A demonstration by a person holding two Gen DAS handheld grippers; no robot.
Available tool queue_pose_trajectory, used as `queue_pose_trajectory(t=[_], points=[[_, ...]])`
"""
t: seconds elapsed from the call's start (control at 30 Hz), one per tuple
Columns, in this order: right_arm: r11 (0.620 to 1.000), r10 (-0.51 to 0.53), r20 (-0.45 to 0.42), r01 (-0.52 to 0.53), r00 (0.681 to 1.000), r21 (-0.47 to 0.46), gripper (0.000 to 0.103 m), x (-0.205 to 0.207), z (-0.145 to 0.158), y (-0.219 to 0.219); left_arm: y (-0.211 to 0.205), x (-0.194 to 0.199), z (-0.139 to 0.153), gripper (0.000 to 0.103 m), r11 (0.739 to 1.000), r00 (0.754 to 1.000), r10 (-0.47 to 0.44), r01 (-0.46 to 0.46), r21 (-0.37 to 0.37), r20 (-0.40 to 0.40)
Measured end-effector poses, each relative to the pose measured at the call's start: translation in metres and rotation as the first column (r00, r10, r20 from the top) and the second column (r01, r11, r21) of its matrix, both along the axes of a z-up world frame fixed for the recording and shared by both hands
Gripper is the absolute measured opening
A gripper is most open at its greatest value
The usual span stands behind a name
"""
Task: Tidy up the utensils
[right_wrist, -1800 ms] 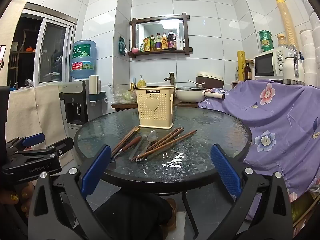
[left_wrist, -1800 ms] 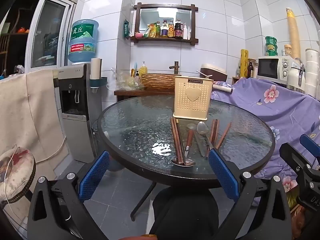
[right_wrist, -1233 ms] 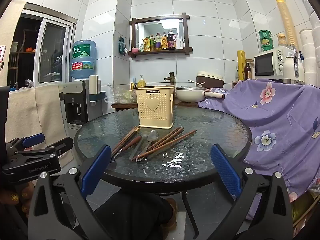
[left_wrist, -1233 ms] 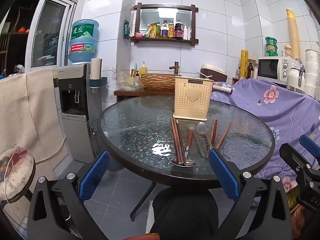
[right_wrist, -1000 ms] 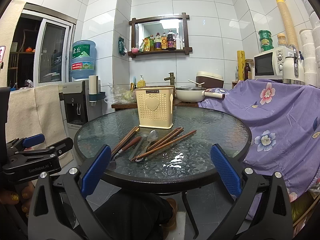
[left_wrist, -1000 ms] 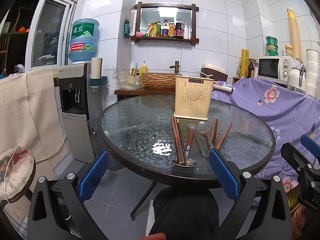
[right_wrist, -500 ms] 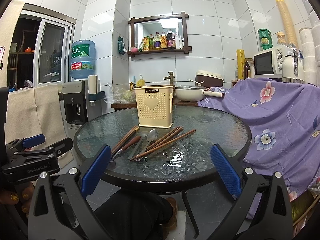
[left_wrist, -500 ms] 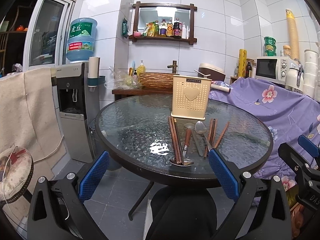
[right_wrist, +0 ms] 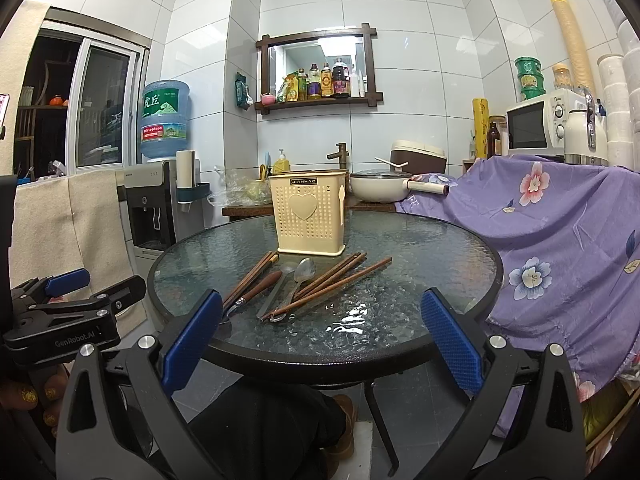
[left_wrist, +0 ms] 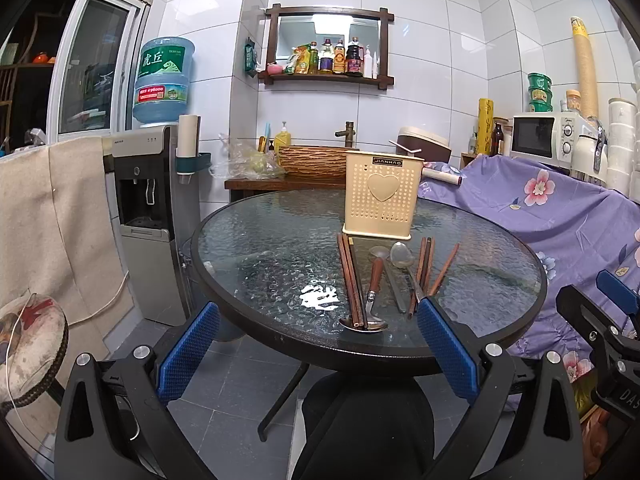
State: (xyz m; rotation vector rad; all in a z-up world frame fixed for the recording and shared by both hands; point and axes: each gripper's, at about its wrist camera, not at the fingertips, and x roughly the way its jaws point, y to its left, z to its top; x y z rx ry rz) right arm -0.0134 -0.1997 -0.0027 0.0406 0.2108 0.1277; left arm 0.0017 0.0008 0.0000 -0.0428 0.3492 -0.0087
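Note:
A cream perforated utensil holder (left_wrist: 380, 200) with a heart on its front stands upright on the round glass table (left_wrist: 260, 264); it also shows in the right wrist view (right_wrist: 309, 216). In front of it lie several brown chopsticks (left_wrist: 350, 280), a wooden-handled spoon (left_wrist: 372, 284) and metal spoons (left_wrist: 402, 258), also seen in the right wrist view: chopsticks (right_wrist: 344, 276), spoons (right_wrist: 298, 280). My left gripper (left_wrist: 318, 350) is open and empty, held before the table's near edge. My right gripper (right_wrist: 320, 344) is open and empty, also before the near edge.
A water dispenser (left_wrist: 152, 208) stands left of the table. A purple flowered cloth (right_wrist: 560, 248) covers furniture on the right. A wooden counter with a basin (left_wrist: 312, 160) and a pan (right_wrist: 380, 190) is behind the table. The person's legs are below.
Both grippers have shifted only slightly toward the table; the table looks a little larger. Nothing was taken hold of and the utensils have not moved.

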Motion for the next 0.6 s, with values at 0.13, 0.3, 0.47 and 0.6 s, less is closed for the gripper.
queue_pose_trajectory(t=[0.13, 0.3, 0.47, 0.6], points=[[1.0, 0.0, 0.0, 0.0, 1.0, -0.001, 0.098, 0.0002, -0.0002, 0.0008, 0.0001, -0.0002, 0.0008, 0.097, 1.0, 1.0, 0.001, -0.001, 0.001, 0.001], [1.0, 0.001, -0.001, -0.001, 1.0, 0.0, 0.098, 0.0003, -0.0003, 0.0012, 0.0002, -0.0001, 0.0006, 0.097, 1.0, 1.0, 0.002, -0.002, 0.0, 0.0], [1.0, 0.001, -0.003, -0.001, 1.0, 0.001, 0.098, 0.0004, -0.0004, 0.001, 0.0002, -0.0012, 0.0, 0.097, 1.0, 1.0, 0.004, -0.004, 0.002, 0.001], [1.0, 0.001, -0.003, -0.001, 1.0, 0.0, 0.098, 0.0005, -0.0008, 0.0018, 0.0001, -0.001, 0.0, 0.097, 1.0, 1.0, 0.004, -0.004, 0.002, 0.0]])
